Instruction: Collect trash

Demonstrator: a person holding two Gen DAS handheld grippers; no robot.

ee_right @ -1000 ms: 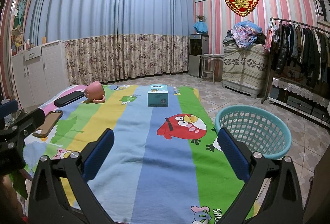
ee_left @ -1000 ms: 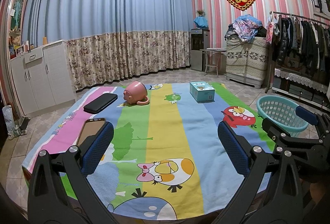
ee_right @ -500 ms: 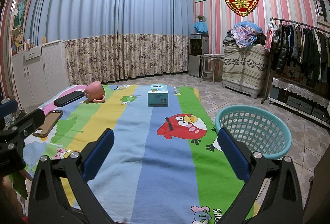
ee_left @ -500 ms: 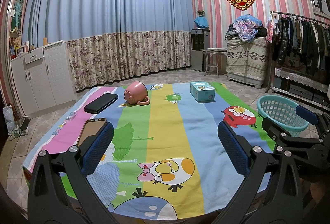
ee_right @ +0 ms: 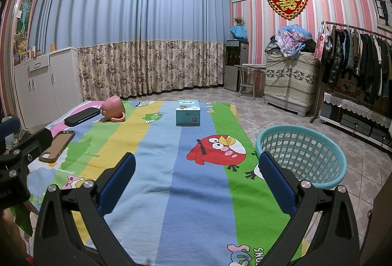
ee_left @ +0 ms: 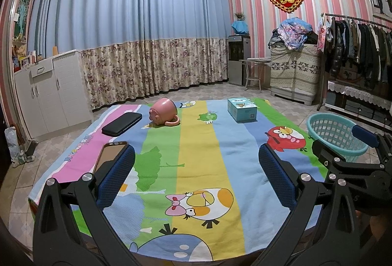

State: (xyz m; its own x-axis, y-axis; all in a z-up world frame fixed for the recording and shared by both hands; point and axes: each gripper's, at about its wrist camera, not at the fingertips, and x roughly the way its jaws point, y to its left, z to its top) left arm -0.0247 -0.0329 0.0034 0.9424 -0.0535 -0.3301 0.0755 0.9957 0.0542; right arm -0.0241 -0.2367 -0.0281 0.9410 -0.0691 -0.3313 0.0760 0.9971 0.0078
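Observation:
A table with a striped cartoon cloth holds a tipped pink mug, a teal box, a black case and a brown-cased phone. A teal mesh basket stands on the floor to the table's right. My left gripper is open and empty above the near edge; the phone lies by its left finger. My right gripper is open and empty above the right part of the cloth, next to the basket. The mug, box and phone also show in the right wrist view.
White cabinets stand at the left wall. A clothes rack, a covered chest and a small table line the right side. Curtains hang behind. The right gripper's body is at the left view's right edge.

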